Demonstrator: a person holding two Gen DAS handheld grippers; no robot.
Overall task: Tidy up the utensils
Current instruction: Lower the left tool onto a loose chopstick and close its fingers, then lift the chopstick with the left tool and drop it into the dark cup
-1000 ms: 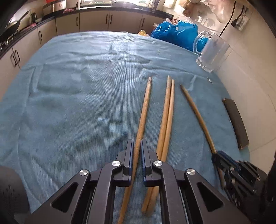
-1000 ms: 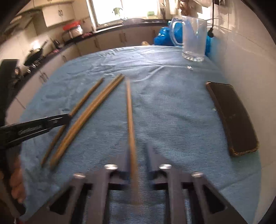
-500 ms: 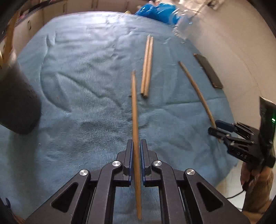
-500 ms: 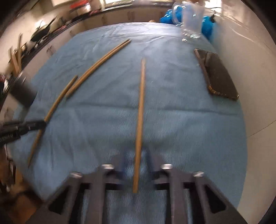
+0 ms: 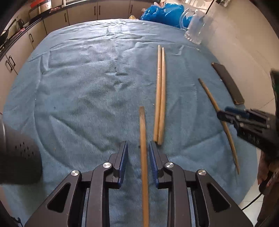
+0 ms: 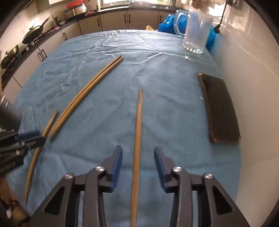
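Left wrist view: the left gripper (image 5: 137,153) has its blue-padded jaws parted, and a wooden chopstick (image 5: 143,157) runs up the gap between them without touching either pad that I can make out.
Left chopstick position: whether it rests on the blue towel (image 5: 78,90) or hangs above it cannot be told; it is slightly blurred.
Pair on the cloth: two chopsticks (image 5: 160,97) lie side by side, touching, just beyond and right of the left gripper.
Only in the left view: the right gripper (image 5: 226,117) seen from the side, with its chopstick (image 5: 218,111) slanting past its tip, and a dark perforated container (image 5: 19,157) at the left edge.
Right wrist view: the right gripper (image 6: 137,157) is wide open, and its chopstick (image 6: 137,136) lies along the middle of the gap, clear of both pads.
Only in the right view: the left gripper (image 6: 24,138) entering from the left edge with its chopstick (image 6: 37,150) beside it, and woks (image 6: 33,35) on the stove at far left.
Both views: a glass pitcher (image 6: 197,33) stands at the far right corner in front of a blue plastic bag (image 5: 162,14); a flat dark case (image 6: 219,108) lies near the wall, well apart from the chopsticks.
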